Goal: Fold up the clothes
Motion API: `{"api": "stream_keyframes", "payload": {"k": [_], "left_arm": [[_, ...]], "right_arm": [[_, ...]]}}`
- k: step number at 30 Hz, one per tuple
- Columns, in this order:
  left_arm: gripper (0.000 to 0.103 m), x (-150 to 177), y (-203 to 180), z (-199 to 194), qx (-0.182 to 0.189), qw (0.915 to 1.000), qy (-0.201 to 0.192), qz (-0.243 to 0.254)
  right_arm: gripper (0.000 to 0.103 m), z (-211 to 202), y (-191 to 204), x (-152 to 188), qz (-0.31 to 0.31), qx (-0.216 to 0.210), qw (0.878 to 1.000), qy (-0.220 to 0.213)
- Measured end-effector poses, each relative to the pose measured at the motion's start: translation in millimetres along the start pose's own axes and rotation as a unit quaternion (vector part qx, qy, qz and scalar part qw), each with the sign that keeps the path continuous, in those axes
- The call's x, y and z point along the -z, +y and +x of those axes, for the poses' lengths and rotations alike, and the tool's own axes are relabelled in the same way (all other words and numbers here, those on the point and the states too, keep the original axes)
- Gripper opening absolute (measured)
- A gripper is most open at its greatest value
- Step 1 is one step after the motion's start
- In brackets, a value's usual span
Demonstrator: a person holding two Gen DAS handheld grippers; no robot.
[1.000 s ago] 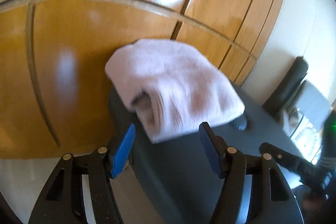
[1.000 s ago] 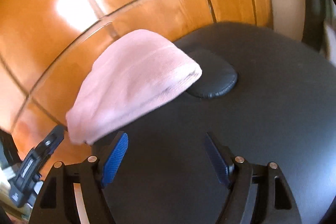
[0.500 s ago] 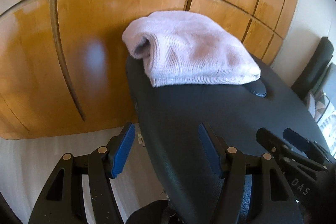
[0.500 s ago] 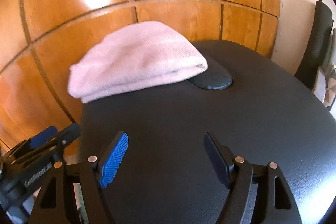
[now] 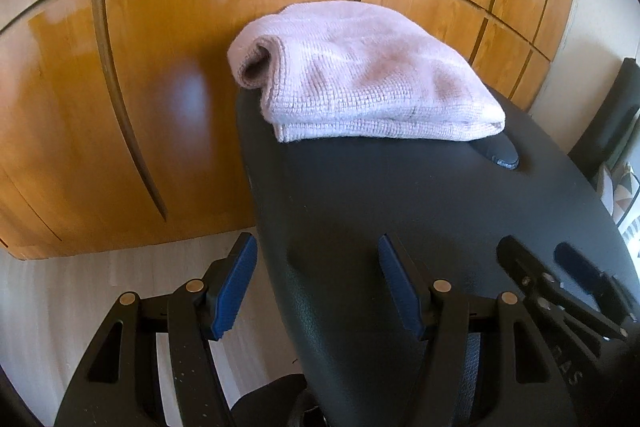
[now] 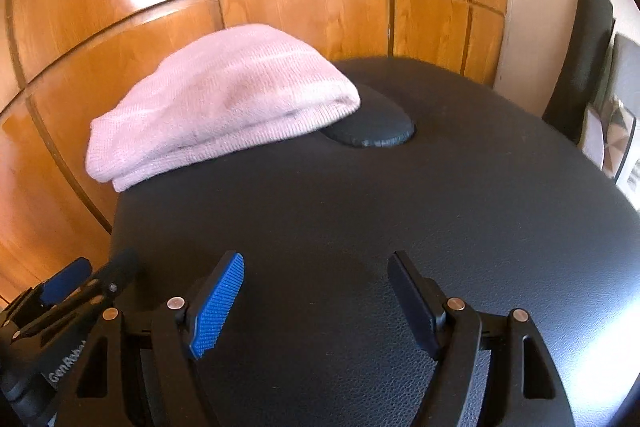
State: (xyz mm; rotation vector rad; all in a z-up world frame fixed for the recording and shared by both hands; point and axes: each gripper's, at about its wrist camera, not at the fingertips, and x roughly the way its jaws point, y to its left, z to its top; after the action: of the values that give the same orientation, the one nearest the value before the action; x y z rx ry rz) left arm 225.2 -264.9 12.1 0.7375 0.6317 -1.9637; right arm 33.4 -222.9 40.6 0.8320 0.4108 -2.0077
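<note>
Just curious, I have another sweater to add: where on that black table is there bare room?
Bare: the table from the open grippers up to the sweater, and its right side. Taken: the far left corner, under the sweater, which overlaps the round pad.

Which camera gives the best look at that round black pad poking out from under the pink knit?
The right wrist view: the pad shows as a broad oval beside the pink knit. The left wrist view catches only a thin sliver.

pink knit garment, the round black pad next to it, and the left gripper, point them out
pink knit garment [image 5: 360, 83], left wrist view, top of the folded bundle
round black pad [image 6: 376, 131], right wrist view, its exposed top
left gripper [image 5: 314, 287], left wrist view, midway between fingertips
</note>
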Motion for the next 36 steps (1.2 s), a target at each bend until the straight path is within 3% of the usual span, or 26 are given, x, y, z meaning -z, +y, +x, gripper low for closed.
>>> {"api": "stream_keyframes", "payload": {"k": [4, 9, 17, 23, 28, 36], "left_arm": [[0.076, -0.2, -0.2, 2.3, -0.011, 0.9999, 0.0, 0.003], [0.081, -1.4, 1.9, 5.9, -0.012, 0.9999, 0.001, 0.007], [0.091, -2.4, 19.4, 15.2, 0.011, 0.9975, 0.028, -0.065], [0.09, -7.1, 0.4, 10.2, -0.036, 0.9992, 0.004, 0.016], [0.091, -10.0, -7.0, 4.1, -0.074, 0.9961, -0.002, 0.047], [0.09, -13.2, -3.5, -10.8, -0.072, 0.9961, -0.01, 0.05]], "right_arm": [[0.076, -11.5, 6.4, 2.2, -0.017, 0.005, 0.999, -0.03], [0.076, -6.2, 4.1, 0.3, -0.011, 0.001, 1.0, -0.018], [0.076, -4.1, 7.5, -1.3, -0.017, 0.006, 1.0, -0.021], [0.076, -5.7, 5.8, -0.9, -0.017, 0.007, 0.999, -0.026], [0.076, -8.7, 6.9, 0.3, -0.02, 0.007, 0.999, -0.033], [0.076, -11.1, 6.9, 1.0, -0.02, 0.006, 0.999, -0.039]]}}
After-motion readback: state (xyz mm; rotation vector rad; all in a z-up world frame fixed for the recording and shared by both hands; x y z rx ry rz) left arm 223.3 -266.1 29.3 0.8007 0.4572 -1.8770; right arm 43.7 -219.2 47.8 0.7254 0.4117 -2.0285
